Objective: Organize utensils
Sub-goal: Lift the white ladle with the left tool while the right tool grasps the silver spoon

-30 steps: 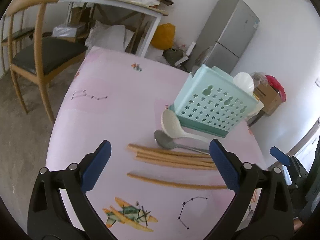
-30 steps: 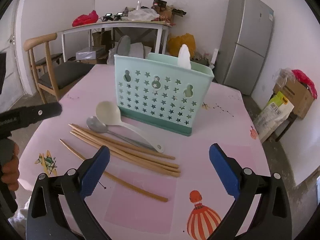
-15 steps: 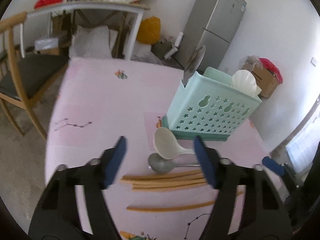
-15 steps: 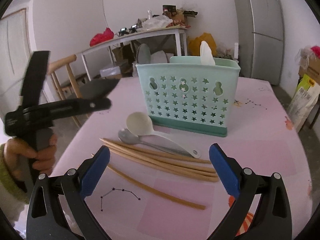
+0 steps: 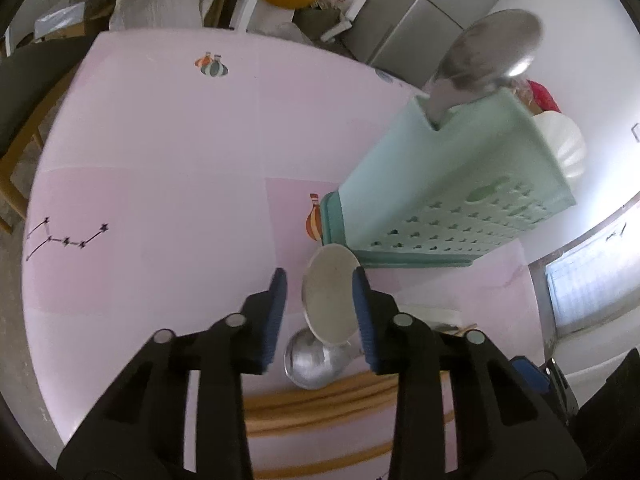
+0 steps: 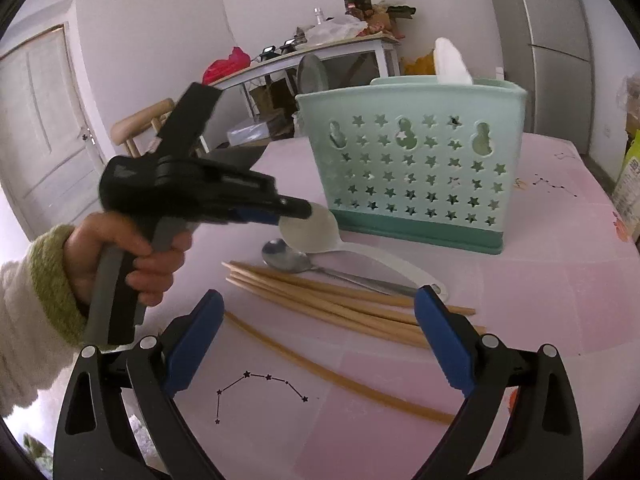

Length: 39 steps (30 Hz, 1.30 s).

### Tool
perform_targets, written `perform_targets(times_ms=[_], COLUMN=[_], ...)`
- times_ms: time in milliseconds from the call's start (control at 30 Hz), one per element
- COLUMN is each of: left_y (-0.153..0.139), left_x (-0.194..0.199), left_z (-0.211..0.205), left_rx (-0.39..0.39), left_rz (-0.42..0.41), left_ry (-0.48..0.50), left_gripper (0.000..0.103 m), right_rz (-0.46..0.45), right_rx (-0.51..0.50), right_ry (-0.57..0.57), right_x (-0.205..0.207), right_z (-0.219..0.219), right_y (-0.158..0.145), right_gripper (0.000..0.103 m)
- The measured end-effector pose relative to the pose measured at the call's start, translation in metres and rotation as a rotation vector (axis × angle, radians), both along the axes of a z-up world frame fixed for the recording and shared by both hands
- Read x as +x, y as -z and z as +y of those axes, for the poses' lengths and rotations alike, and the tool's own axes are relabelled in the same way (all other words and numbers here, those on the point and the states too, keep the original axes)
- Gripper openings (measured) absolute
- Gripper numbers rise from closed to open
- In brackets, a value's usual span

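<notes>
The left gripper [image 5: 318,292] closes its jaws around the white spoon [image 5: 330,294] bowl between them, not yet pinching, lying just before the holder [image 5: 460,184]; the right gripper [image 6: 316,334] waits open above the chopsticks [image 6: 340,300].

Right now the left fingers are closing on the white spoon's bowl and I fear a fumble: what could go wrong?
1. The left gripper is closing on the white spoon at its rounded bowl, not its handle; it may squirt out.
2. The metal spoon lies against it and could get nudged or dragged.
3. The chopsticks close by may scatter.
</notes>
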<state>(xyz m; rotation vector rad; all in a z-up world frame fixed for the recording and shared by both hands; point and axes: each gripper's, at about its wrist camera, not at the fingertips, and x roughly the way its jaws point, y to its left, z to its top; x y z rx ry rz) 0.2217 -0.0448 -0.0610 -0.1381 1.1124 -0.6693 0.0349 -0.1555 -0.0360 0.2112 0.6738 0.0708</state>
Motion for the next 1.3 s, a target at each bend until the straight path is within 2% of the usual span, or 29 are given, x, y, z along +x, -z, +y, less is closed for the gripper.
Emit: perform_targets(times_ms=[67, 200, 367, 567, 733, 833, 967, 1067, 1200, 1300], left_y=[0.004, 0.009, 0.004, -0.018, -0.039, -0.047, -0.053, -0.053, -0.052, -0.046], left_x=[0.004, 0.008, 0.000, -0.018, -0.044, -0.064, -0.077, -0.079, -0.076, -0.070], left_z=[-0.003, -0.003, 0.006, 0.032, 0.084, 0.115, 0.154, 0.173, 0.188, 0.192], left_rx=[0.001, -0.020, -0.087, -0.199, -0.316, -0.354, -0.389, -0.398, -0.421, -0.429], left_rz=[0.012, 0.014, 0.011, -0.007, -0.052, -0.101, -0.142, -0.169, -0.184, -0.184], left_ry=[-0.001, -0.012, -0.027, -0.072, -0.181, -0.263, -0.373, -0.431, -0.470, -0.484], left_gripper=[0.016, 0.006, 0.005, 0.005, 0.005, 0.005, 0.005, 0.005, 0.005, 0.005], right_rz=[0.003, 0.011, 0.019, -0.012, -0.041, -0.048, -0.033, 0.009, 0.061, 0.101], right_rx=[0.004, 0.004, 0.001, -0.024, -0.064, -0.117, -0.232, -0.304, -0.368, -0.424], right_ry=[-0.006, -0.011, -0.017, -0.051, -0.113, -0.141, -0.141, -0.133, -0.146, -0.178], right_x=[0.002, 0.005, 0.003, -0.006, -0.015, -0.014, 0.003, 0.033, 0.063, 0.077], right_z=[-0.001, 0.000, 0.005, 0.020, 0.041, 0.053, 0.063, 0.064, 0.072, 0.083], right_y=[0.002, 0.005, 0.005, -0.008, -0.020, -0.026, -0.030, -0.025, -0.014, -0.001], right_gripper=[0.091, 0.088, 0.083, 0.078, 0.072, 0.066, 0.055, 0.045, 0.032, 0.027])
